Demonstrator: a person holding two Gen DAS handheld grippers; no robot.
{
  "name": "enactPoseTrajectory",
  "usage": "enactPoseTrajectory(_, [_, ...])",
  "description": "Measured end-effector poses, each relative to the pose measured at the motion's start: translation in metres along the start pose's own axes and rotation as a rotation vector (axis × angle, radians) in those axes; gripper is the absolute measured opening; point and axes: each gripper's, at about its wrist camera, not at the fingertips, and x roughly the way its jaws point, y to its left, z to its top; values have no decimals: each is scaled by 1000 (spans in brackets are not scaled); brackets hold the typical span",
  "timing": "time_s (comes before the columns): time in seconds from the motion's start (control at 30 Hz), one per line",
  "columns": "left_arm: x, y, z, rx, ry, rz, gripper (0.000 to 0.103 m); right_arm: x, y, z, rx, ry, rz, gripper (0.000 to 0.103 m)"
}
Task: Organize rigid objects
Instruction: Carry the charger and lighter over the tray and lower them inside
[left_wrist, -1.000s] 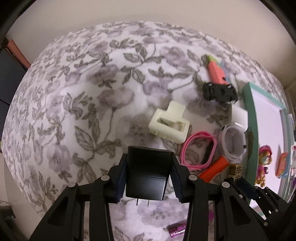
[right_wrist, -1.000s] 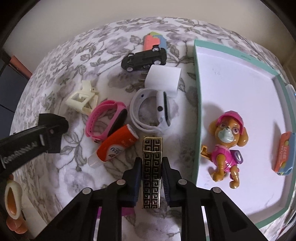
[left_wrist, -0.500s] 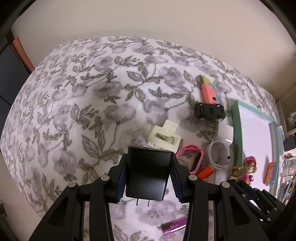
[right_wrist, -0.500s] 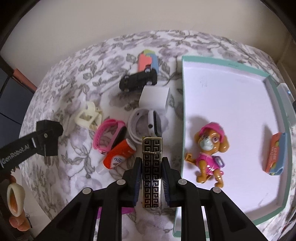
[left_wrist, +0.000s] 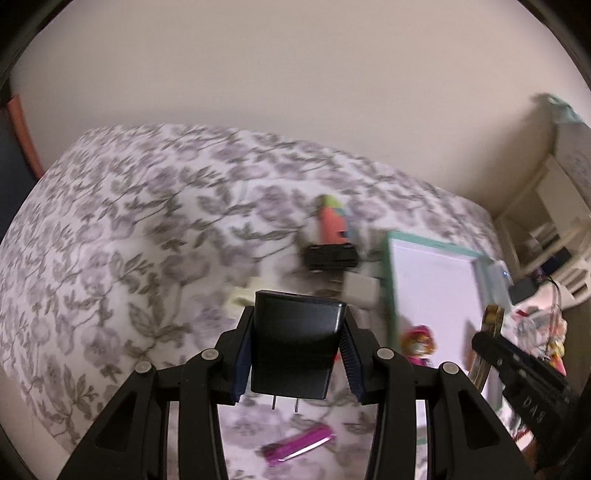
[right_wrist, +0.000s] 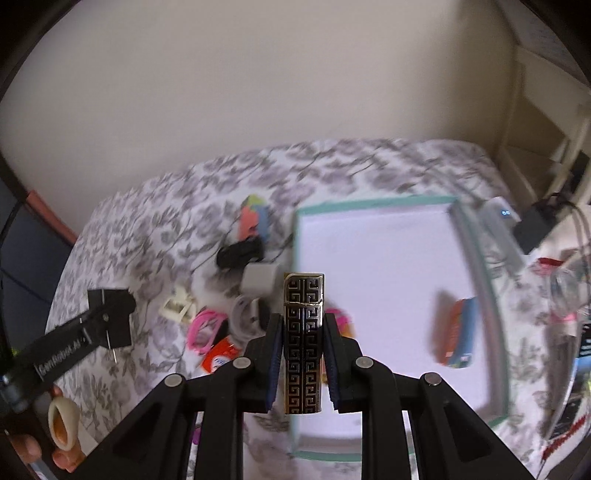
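1. The left gripper (left_wrist: 297, 354) has its jaws set fairly wide and clamped on both sides of a black charger (left_wrist: 295, 347), whose two metal prongs point down below the pads.
2. The right gripper (right_wrist: 303, 363) has its jaws drawn in narrow and pressed on a slim black-and-gold patterned lighter (right_wrist: 303, 339), held upright with its capped end sticking out past the fingertips.
3. Both held things hang in the air above a bed covered by a grey floral cloth (left_wrist: 122, 236).
4. Just beyond the lighter, in the right wrist view, lies a shallow tray (right_wrist: 373, 205) with a teal rim and a white floor; an orange and blue packet (right_wrist: 458, 332) rests inside it near its right wall.
5. A toy figure (left_wrist: 419, 341) in pink stands in the tray, seen in the left wrist view.
6. Left of the tray a loose cluster sits on the cloth: a pink band (right_wrist: 205, 330), a white band (right_wrist: 245, 314), an orange tube (right_wrist: 218, 356), a cream hair clip (right_wrist: 177, 304), a white block (right_wrist: 260, 277), a black toy car (right_wrist: 238, 253) and a multicoloured block (right_wrist: 253, 218). Most are blurred.
7. A purple tube (left_wrist: 299, 446) lies on the cloth, apart from the cluster, below the charger in the left wrist view.
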Motion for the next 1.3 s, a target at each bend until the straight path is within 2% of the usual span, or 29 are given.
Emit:
enactPoseTrajectory(0.1, [-2,-25,-5,56,-7,-43,44,-16,-20,3,43,-36,-24,22])
enactPoseTrajectory(0.2, [-1,-53,-15,126,-3,-70,44,-31,-36,4,44,-69,-104,22])
enactPoseTrajectory(0.27, [1,-73,-23,183,2,-82,44,-37,-48,3,57,-78,-116,22])
enactPoseTrajectory(0.5, [16,-126,-51,322,47,-127,44,-41,-96,-3,139,-65,-231,22])
enactPoseTrajectory(0.83, [55,-155,-85,400,182,-127,44,7,-147,-28,243,119,-313,22])
enactPoseTrajectory(1.03, [68,-162,-97,437,240,-116,44,32,-157,-41,255,199,-325,22])
enactPoseTrajectory(1.3, [81,-172,-108,482,283,-84,44,51,-160,-53,255,260,-328,22])
